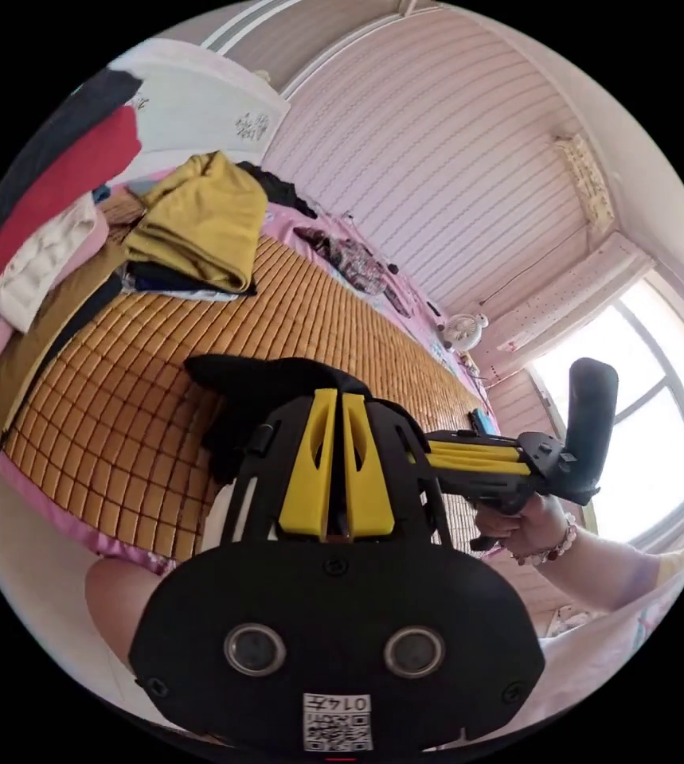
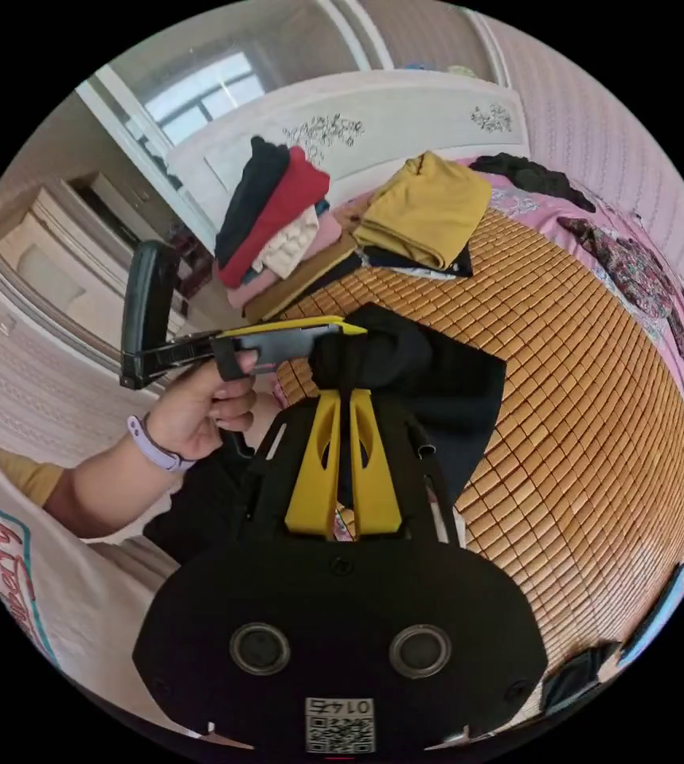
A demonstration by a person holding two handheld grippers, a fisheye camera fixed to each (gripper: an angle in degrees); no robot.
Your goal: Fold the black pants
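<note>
In the left gripper view, the left gripper [image 1: 337, 398] had its 2 yellow fingers [image 1: 310, 469] drawn close together, with only a narrow slit between them, their tips pinching a bunched fold of the black pants [image 1: 254, 390]. The right gripper [image 1: 437, 460] came in from the right, held by a hand [image 1: 521, 525] wearing a bead bracelet, its fingers shut and reaching into the same bunch just beside the left one.

In the right gripper view, the right gripper [image 2: 343, 398] showed its own fingers [image 2: 314, 469] nearly closed on the pants [image 2: 437, 390], which bunched at the tips and spread out onto the mat [image 2: 596, 414] beyond. The left gripper [image 2: 334, 325] entered from the left, held by a hand [image 2: 198, 406] with a pale wristband, its fingers closed on the gathered top of the pants.

The pants lay near the front edge of the bed, on the woven bamboo mat [image 1: 119, 398]. Further back sat a folded mustard garment [image 2: 425, 207] on darker clothes, and beside it a pile [image 2: 278, 215] of black, red, cream and pink pieces against the white headboard [image 2: 389, 119]. A dark garment [image 2: 529, 175] and a patterned one [image 2: 620, 263] lay on the pink sheet along the far wall.
</note>
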